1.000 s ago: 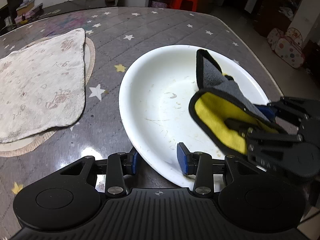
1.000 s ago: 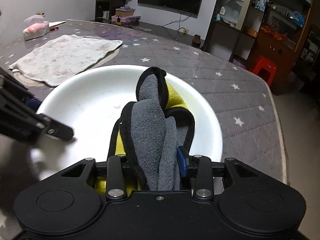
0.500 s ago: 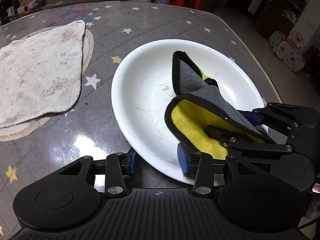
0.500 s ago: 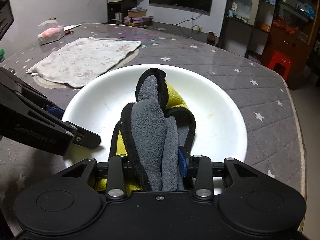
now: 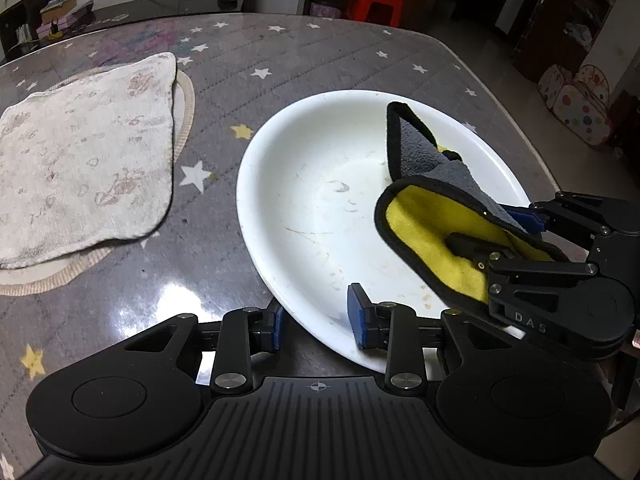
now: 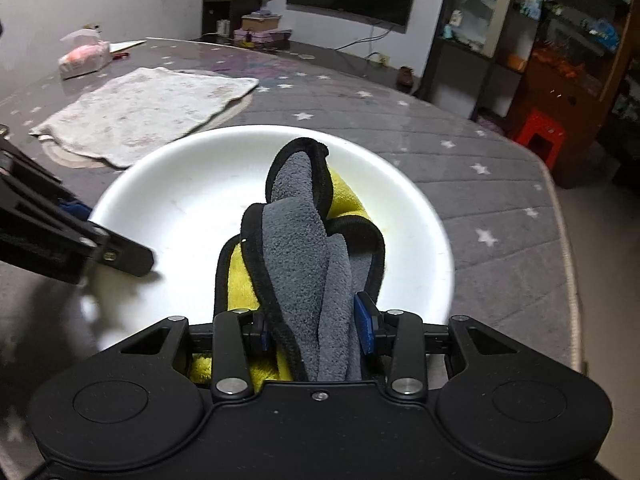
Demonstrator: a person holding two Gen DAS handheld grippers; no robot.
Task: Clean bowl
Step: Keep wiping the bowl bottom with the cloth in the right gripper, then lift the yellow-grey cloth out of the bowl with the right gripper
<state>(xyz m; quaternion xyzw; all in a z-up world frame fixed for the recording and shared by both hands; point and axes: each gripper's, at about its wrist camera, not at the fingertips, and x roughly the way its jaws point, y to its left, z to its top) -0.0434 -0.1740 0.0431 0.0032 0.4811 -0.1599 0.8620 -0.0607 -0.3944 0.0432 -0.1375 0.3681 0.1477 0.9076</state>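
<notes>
A wide white bowl (image 5: 320,216) sits on the star-patterned table, with smears and specks inside; it also shows in the right wrist view (image 6: 192,184). My left gripper (image 5: 318,322) holds the bowl's near rim between its blue pads, one pad outside, one inside. My right gripper (image 6: 316,326) is shut on a grey and yellow cloth (image 6: 304,248), which rests in the right part of the bowl. The cloth (image 5: 432,200) and the right gripper (image 5: 532,220) show at the right of the left wrist view.
A pale patterned towel (image 5: 80,160) lies on a round mat at the left of the table. A tissue pack (image 6: 82,54) stands at the far edge. The table's right edge (image 6: 568,248) runs close behind the bowl. A red stool (image 6: 540,136) stands beyond.
The cloth swept toward the bowl's middle half a second ago and has now drawn back to the right side. The left gripper keeps its hold on the rim.
</notes>
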